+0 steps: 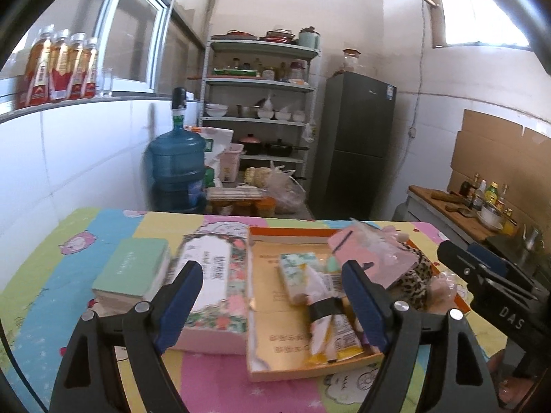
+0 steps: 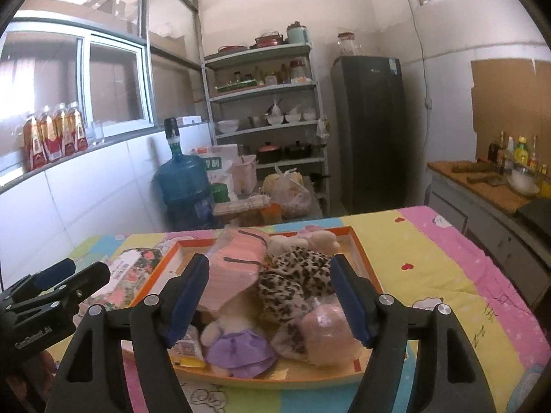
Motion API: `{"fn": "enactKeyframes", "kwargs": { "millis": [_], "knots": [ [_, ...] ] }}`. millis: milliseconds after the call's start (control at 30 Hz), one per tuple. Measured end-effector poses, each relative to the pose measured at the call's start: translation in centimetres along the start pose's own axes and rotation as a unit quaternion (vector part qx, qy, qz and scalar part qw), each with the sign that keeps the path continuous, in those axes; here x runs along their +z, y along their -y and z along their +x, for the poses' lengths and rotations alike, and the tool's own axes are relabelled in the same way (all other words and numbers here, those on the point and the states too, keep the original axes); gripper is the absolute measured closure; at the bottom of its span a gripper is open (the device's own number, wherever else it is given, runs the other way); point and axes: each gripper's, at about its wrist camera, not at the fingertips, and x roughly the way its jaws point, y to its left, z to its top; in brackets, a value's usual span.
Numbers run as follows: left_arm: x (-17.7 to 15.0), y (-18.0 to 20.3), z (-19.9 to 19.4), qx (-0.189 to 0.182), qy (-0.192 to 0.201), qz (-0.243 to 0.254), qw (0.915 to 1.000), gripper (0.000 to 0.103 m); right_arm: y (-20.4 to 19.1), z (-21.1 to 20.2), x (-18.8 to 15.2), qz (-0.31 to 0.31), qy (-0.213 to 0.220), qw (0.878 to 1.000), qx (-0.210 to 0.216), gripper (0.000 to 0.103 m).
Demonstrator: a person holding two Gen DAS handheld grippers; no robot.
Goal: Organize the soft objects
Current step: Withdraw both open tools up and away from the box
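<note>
On the cartoon-print tablecloth (image 1: 220, 385) we see, far left, a mint-green book (image 1: 132, 270), then just to its right a floral gift box (image 1: 213, 285), and right of that an orange-rimmed shallow box (image 1: 261, 375) holding the soft things. Our left gripper (image 1: 272, 277) hangs above the near left part of that box, released, its blue pads wide apart with nothing between them. Inside the box, from left to right, lie a small tissue pack (image 1: 298, 275), banded snack sachets (image 1: 330, 330), a pink pouch (image 2: 236, 268), a plush toy in a purple skirt (image 2: 237, 347), a leopard-print plush (image 2: 296, 275) and a wrapped pink bundle (image 2: 325, 334). Our right gripper (image 2: 270, 280) hovers over the near end of the pile, also released, gripping nothing.
</note>
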Motion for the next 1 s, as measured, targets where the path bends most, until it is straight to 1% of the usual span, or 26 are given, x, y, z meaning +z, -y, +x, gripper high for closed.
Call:
{"fn": "enactKeyframes", "kwargs": {
  "millis": [200, 267, 400, 467, 600, 700, 767, 867, 1000],
  "knots": [
    [-0.2, -1.7, -2.0, 0.006, 0.007, 0.005, 0.9999, 0.021, -2.5, -1.2, -0.1, -0.012, 0.0, 1.0, 0.004, 0.029],
    [-0.3, -2.3, -2.7, 0.009, 0.012, 0.005, 0.9999, 0.021, -3.4, -1.6, -0.2, -0.017, 0.002, 1.0, 0.004, 0.026],
    [-0.5, -3.6, -4.1, 0.013, 0.015, 0.004, 0.9998, 0.021, -5.6, -2.5, -0.5, -0.03, 0.005, 1.0, 0.0, 0.025],
    [-0.5, -4.2, -5.0, 0.025, 0.021, 0.007, 0.9994, 0.021, -6.4, -3.3, -0.7, -0.03, 0.013, 0.999, 0.003, 0.025],
    [-0.8, -5.7, -7.4, 0.052, 0.051, 0.018, 0.9972, 0.021, -8.3, -4.9, -0.7, -0.024, 0.042, 0.999, 0.011, 0.025],
    [-1.0, -7.4, -9.5, 0.087, 0.077, 0.018, 0.9931, 0.021, -10.6, -6.2, -0.8, -0.032, 0.055, 0.998, 0.013, 0.025],
    [-1.1, -8.6, -10.8, 0.1, 0.089, 0.019, 0.9909, 0.021, -12.4, -6.8, -1.0, -0.041, 0.058, 0.997, 0.011, 0.025],
    [-1.6, -10.5, -12.4, 0.097, 0.089, 0.016, 0.9912, 0.021, -14.6, -7.7, -1.8, -0.041, 0.055, 0.998, 0.015, 0.025],
    [-2.5, -12.7, -14.3, 0.094, 0.083, 0.016, 0.992, 0.021, -17.1, -8.8, -3.4, -0.018, 0.045, 0.998, 0.036, 0.025]
  ]
}}
